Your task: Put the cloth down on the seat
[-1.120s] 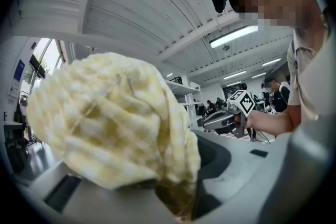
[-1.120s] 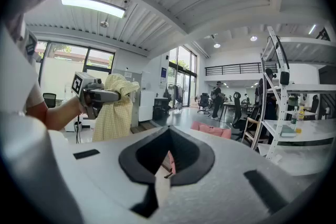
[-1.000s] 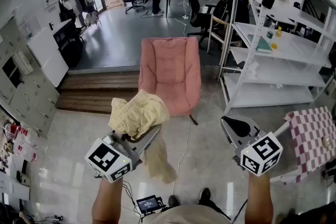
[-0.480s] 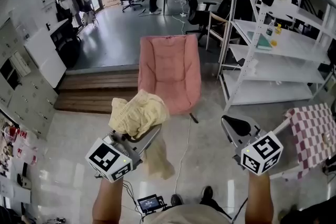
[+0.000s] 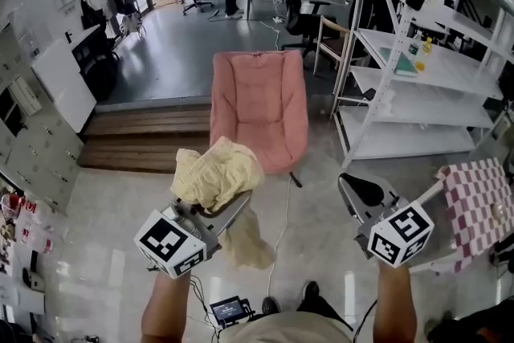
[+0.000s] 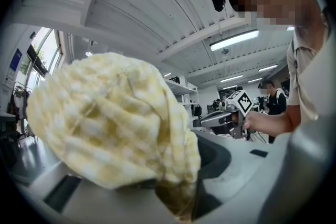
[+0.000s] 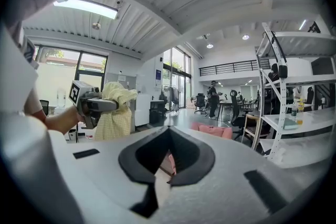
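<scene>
Cloth (image 5: 215,173), pale yellow and checked, is clamped in the left gripper (image 5: 234,201), whose jaws are pressed onto a bunched fold of it. It is held in the air over the floor (image 5: 120,213), just short of the front edge of the pink seat (image 5: 259,120) and off its left front corner; it does not touch the seat.

Against the frame of a second ago, the cloth and the left gripper sit a little further right and nearer the seat's front edge, and the hanging tail has swung slightly right with them. The right gripper (image 5: 353,190) has hardly changed place in the head view. The grip on the cloth looks the same.

Most of the cloth is heaped in a rounded mound on top of the jaws, and a narrower tail drops straight down below them. Its long axis therefore runs up and down, the loose end pointing at the floor.

The right gripper's jaws are closed together with nothing between them, and it is held level, well apart from the cloth, beside the white shelving (image 5: 418,92).
</scene>
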Demonstrator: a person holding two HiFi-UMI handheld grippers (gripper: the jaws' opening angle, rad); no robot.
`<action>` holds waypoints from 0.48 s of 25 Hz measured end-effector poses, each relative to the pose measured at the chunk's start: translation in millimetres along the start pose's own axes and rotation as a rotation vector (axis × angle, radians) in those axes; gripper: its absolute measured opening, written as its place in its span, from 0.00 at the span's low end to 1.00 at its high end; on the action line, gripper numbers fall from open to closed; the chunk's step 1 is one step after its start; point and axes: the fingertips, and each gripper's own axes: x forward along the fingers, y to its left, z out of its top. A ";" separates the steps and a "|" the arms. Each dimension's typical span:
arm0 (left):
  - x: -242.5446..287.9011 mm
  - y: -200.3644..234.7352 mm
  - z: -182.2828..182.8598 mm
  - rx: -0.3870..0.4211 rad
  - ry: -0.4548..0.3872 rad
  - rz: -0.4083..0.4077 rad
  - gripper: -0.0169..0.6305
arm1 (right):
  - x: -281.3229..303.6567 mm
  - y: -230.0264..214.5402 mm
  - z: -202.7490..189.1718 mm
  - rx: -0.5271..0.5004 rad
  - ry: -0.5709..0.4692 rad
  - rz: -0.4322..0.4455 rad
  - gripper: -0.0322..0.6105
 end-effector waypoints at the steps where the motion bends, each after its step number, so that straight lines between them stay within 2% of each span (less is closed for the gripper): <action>1: 0.9 1.9 -1.5 -0.003 0.000 -0.002 0.27 | 2.9 -0.8 -0.3 -0.003 0.003 0.001 0.04; 12: 26.6 33.2 -11.6 -0.012 0.025 0.018 0.27 | 52.6 -28.7 -0.6 -0.002 0.001 0.039 0.04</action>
